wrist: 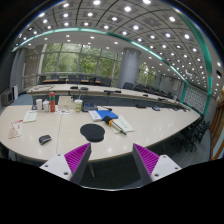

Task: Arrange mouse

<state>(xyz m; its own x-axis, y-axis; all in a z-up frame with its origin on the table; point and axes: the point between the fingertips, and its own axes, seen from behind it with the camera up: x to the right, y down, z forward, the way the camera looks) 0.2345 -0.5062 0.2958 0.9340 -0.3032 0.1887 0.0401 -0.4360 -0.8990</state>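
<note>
We read the small dark object near the tabletop's (150, 125) near-left edge as the mouse (44, 139); it is too small for us to be sure. It lies on its own, resting flat, well ahead of the claw (112, 160) and off to the left of the left finger (76, 157). Nothing touches it.

A round dark pad (92, 132) sits nearer the centre line, just beyond the gap between the fingers. We judge this to be the mouse pad and the likely destination, though the task sentence does not say so. Beyond it lie blue and white papers (106, 116); to the far left, some bottles and small items (45, 102) that we cannot identify. Chairs (195, 132) stand along the right side.

Claw state: spread apart, holding nothing, purple pads facing inward across a clear gap.

Risks, as we judge them:
- The mouse lies close to the edge. An approach from the centre could nudge it off.
- Its low, rounded shell may slip out if the fingers close too high on it.
- The claw points at the round pad, not the mouse. Moving straight ahead would miss it, so a leftward correction is needed first.
</note>
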